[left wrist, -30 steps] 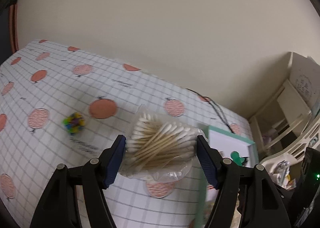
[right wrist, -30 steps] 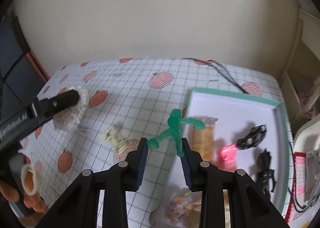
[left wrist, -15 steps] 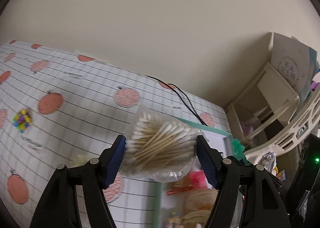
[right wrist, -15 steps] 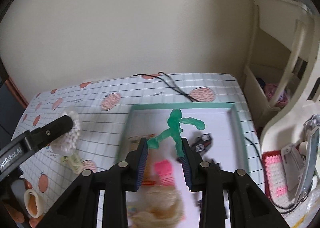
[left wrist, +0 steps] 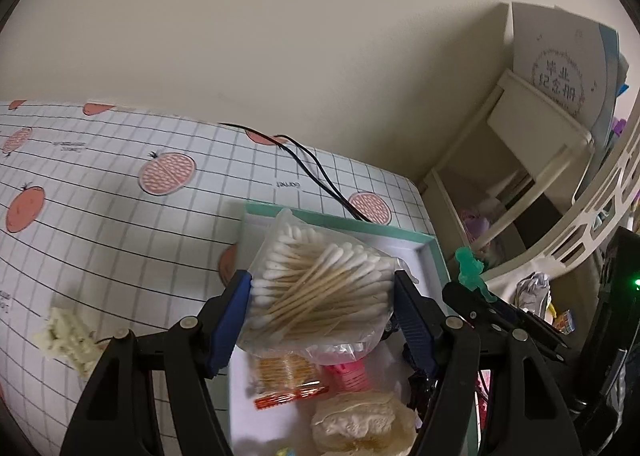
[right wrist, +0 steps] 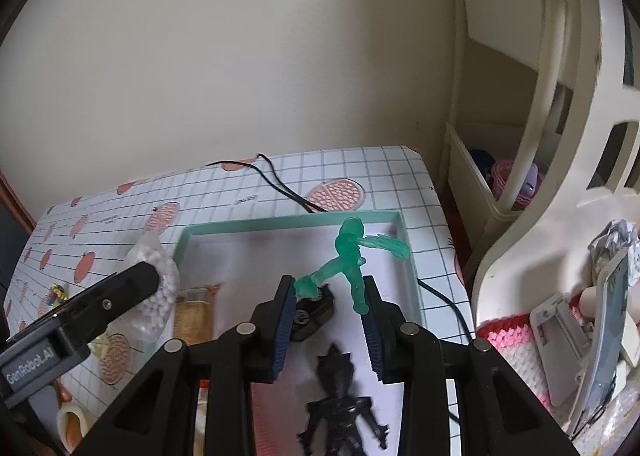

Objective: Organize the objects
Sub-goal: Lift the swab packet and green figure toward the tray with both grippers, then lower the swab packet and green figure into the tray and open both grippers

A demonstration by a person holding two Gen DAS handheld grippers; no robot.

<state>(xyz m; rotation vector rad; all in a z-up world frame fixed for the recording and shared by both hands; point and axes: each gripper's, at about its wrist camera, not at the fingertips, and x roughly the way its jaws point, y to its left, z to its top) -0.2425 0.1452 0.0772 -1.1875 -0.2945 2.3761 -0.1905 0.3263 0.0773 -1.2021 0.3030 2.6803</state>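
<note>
Left gripper (left wrist: 322, 306) fingers pinch the cotton swab bag (left wrist: 320, 288) above the tray (right wrist: 188, 234); right gripper (right wrist: 326, 320) fingers clamp the green figurine (right wrist: 350, 256) over its far corner; dropping both together risks collision

both wrist views look down, close over the shared green-rimmed tray (left wrist: 434, 252) (right wrist: 408, 256), facing the wall.

The side of the left gripper (right wrist: 100, 306), seen from the right wrist camera, bears a white label reading "GenRobot.AI". In the left wrist view a white booklet (left wrist: 560, 67) standing on the cream shelf (left wrist: 536, 123) carries a round stamp-like emblem with the Chinese characters "毕业纪念册". The small printed words on the gridded tablecloth (left wrist: 100, 191) are too small and blurred to read.
</note>
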